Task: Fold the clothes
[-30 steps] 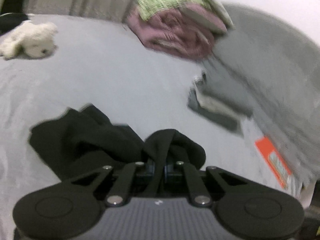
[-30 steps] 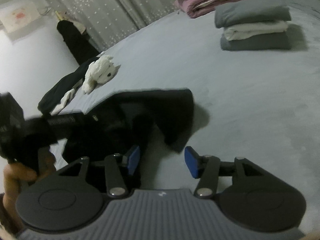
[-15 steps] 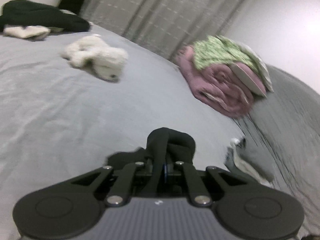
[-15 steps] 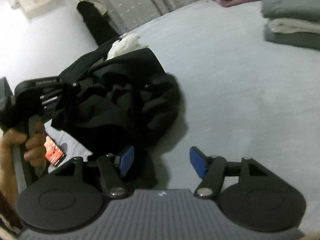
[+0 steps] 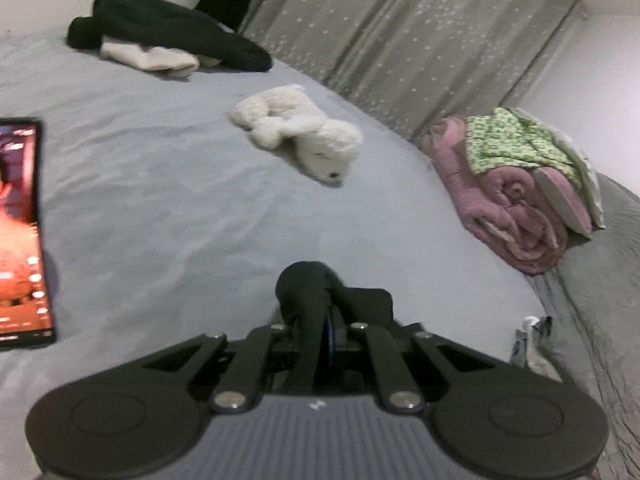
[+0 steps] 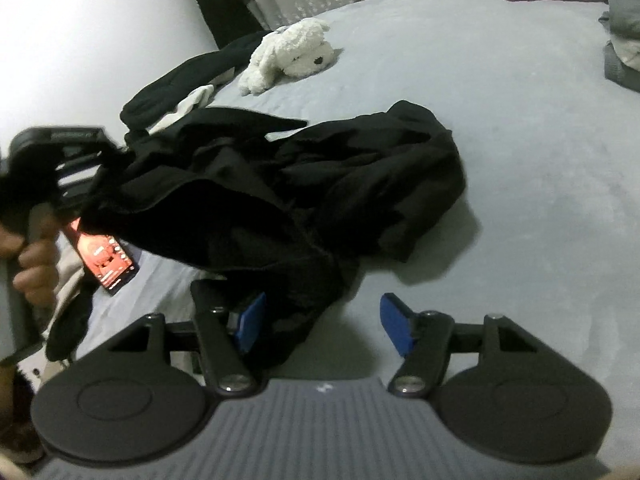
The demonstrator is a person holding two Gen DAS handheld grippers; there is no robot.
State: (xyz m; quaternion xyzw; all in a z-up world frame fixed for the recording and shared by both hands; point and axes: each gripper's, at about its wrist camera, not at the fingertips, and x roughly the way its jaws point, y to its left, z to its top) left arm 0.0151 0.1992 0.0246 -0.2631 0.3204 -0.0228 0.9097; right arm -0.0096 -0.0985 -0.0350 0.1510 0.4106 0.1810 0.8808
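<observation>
Black garment (image 6: 288, 184) pinched in left gripper (image 5: 326, 320); right gripper (image 6: 320, 324) wide apart, empty.

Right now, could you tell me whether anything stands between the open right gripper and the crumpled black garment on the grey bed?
Nothing visible does. The right gripper is open, and the crumpled black garment already trails between its blue pads. The lit phone lies off to the left, partly under the garment.
</observation>
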